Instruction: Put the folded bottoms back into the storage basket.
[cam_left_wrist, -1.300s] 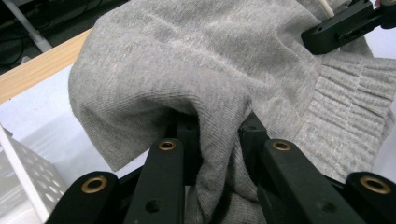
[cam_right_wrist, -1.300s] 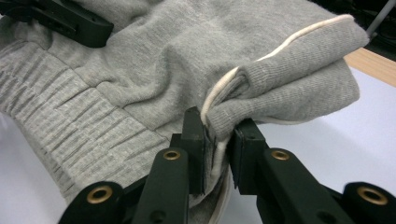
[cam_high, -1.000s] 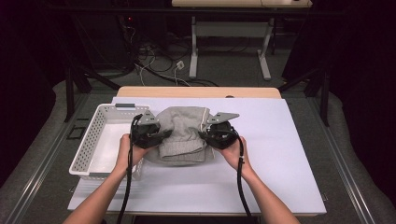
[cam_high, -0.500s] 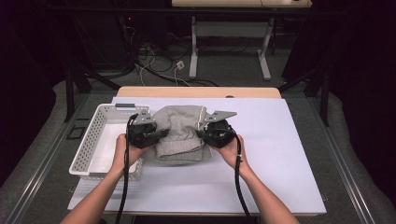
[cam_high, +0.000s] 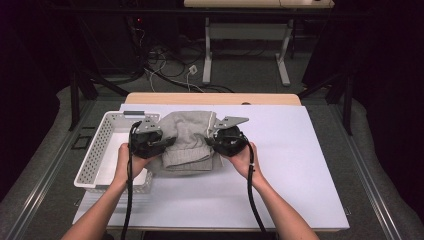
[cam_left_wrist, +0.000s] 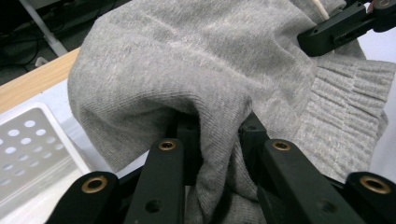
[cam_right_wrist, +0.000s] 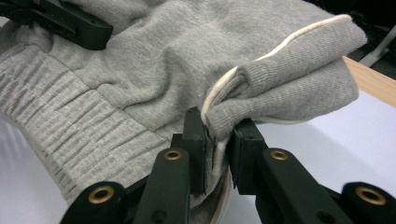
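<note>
Nearest us, our two forearms reach in over the white tabletop (cam_high: 280, 175). Our left gripper (cam_left_wrist: 219, 140) has its fingers (cam_left_wrist: 189, 140) pinched on a thick fold of the grey sweatshirt (cam_high: 189, 140), the cloth bunched between them. Our right gripper (cam_right_wrist: 219, 135) has its fingers (cam_right_wrist: 194, 135) clamped narrowly on another edge of the same garment, where a cream-piped hem doubles over. In the high view the sweatshirt sits folded between both grippers at the tabletop's middle, its ribbed band toward us; we cannot tell whether it rests on the surface or is slightly lifted. Just beside its left edge stands a white perforated basket (cam_high: 95, 155); the part of its inside that we can see holds nothing. Beyond the tabletop's far wooden edge, cables (cam_high: 165, 65) lie on the floor under a second table's legs (cam_high: 207, 50).
</note>
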